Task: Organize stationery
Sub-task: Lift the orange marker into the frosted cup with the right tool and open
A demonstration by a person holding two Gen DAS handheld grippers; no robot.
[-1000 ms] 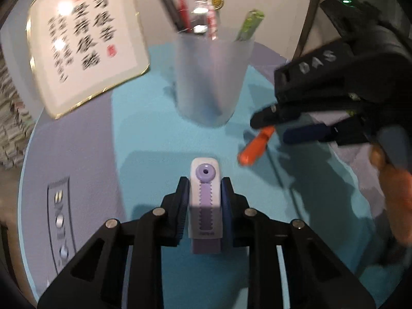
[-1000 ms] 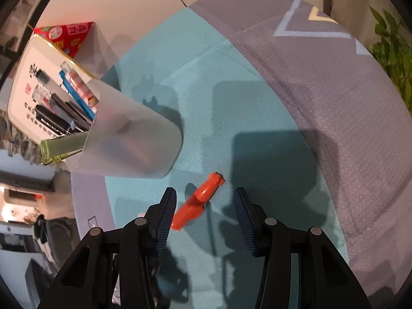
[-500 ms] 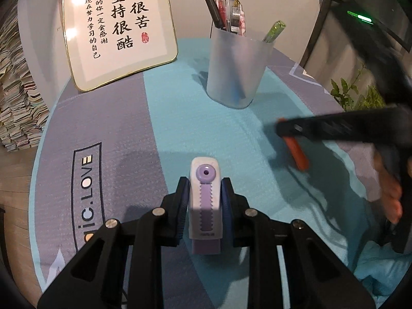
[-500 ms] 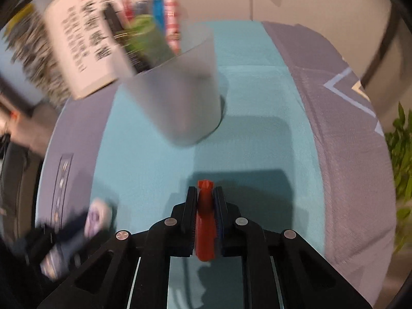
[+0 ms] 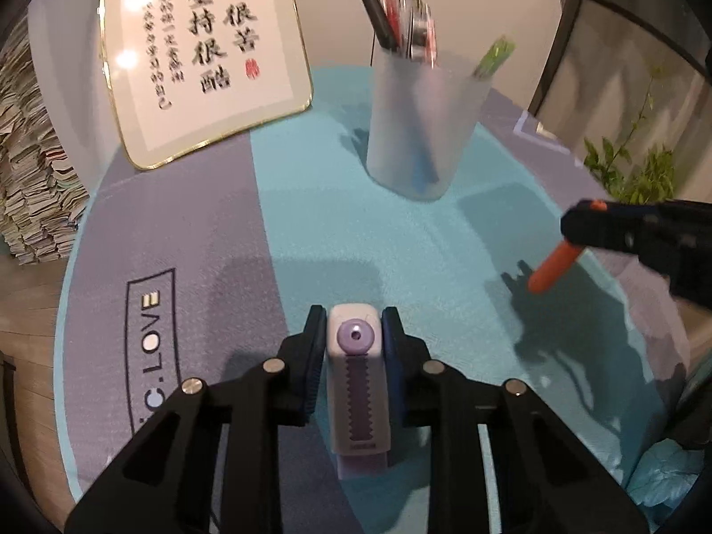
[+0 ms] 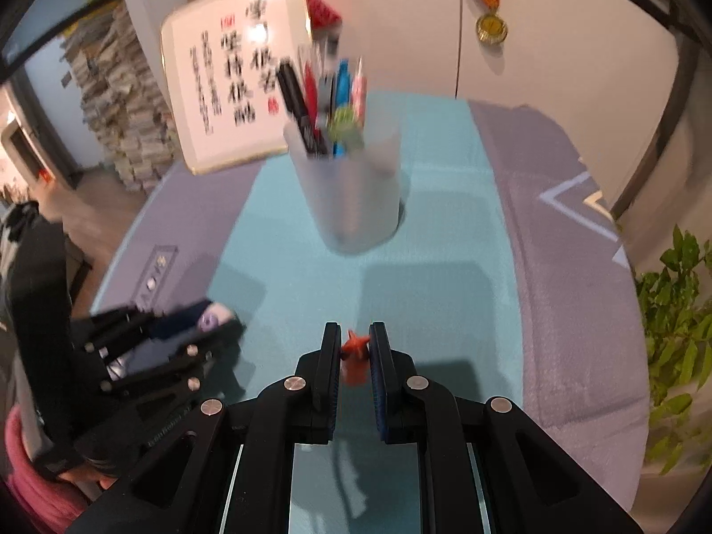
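My left gripper (image 5: 353, 333) is shut on a white and purple eraser case (image 5: 358, 382) and holds it above the round table. My right gripper (image 6: 354, 347) is shut on an orange pen-like piece (image 6: 354, 358); in the left wrist view that orange piece (image 5: 554, 267) hangs tilted from the right gripper (image 5: 578, 227) at the right. A frosted pen cup (image 5: 425, 129) with several pens stands at the back of the teal strip; it also shows in the right wrist view (image 6: 351, 191). The left gripper appears at the left of the right wrist view (image 6: 218, 318).
A gold-framed calligraphy board (image 5: 200, 53) leans at the back left. The table mat (image 5: 333, 240) is teal with grey-purple sides. A green plant (image 6: 676, 307) stands off the right edge. Stacked papers (image 5: 26, 169) lie beyond the left edge.
My right gripper closed on the orange piece and lifted it off the mat, pulling back to the right. My left gripper drew back from the cup with the eraser case still held.
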